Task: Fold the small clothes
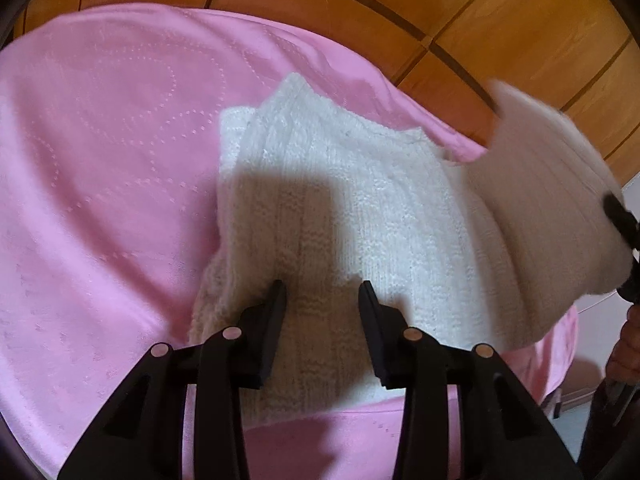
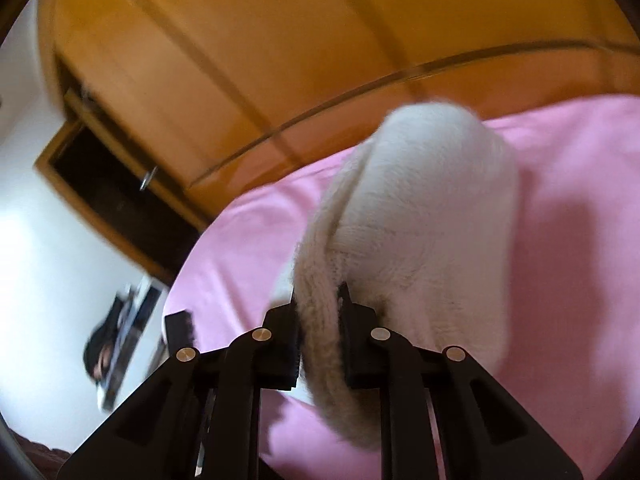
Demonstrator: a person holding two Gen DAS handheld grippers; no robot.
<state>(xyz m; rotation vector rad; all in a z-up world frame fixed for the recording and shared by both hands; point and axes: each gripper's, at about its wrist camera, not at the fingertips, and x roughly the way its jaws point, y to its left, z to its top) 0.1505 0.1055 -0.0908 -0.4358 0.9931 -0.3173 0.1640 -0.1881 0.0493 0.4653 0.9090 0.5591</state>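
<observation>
A white knitted garment (image 1: 360,200) lies on a pink bedspread (image 1: 100,140). My left gripper (image 1: 323,294) hovers low over the garment's near part. Its jaws stand apart and the knit lies flat under them, not pinched. My right gripper (image 2: 318,300) is shut on a thick folded edge of the same white knit (image 2: 420,208) and holds that flap up off the pink bedspread (image 2: 560,280). The left wrist view shows the raised, blurred flap (image 1: 552,200) at the right, with one black finger (image 1: 618,210) of the right gripper on its edge.
Orange wooden panelling (image 1: 480,20) rises behind the bed. The right wrist view has a dark opening in the wood (image 2: 100,184) at the left, beside a white wall (image 2: 48,240). A person's hand (image 1: 624,352) shows at the right edge.
</observation>
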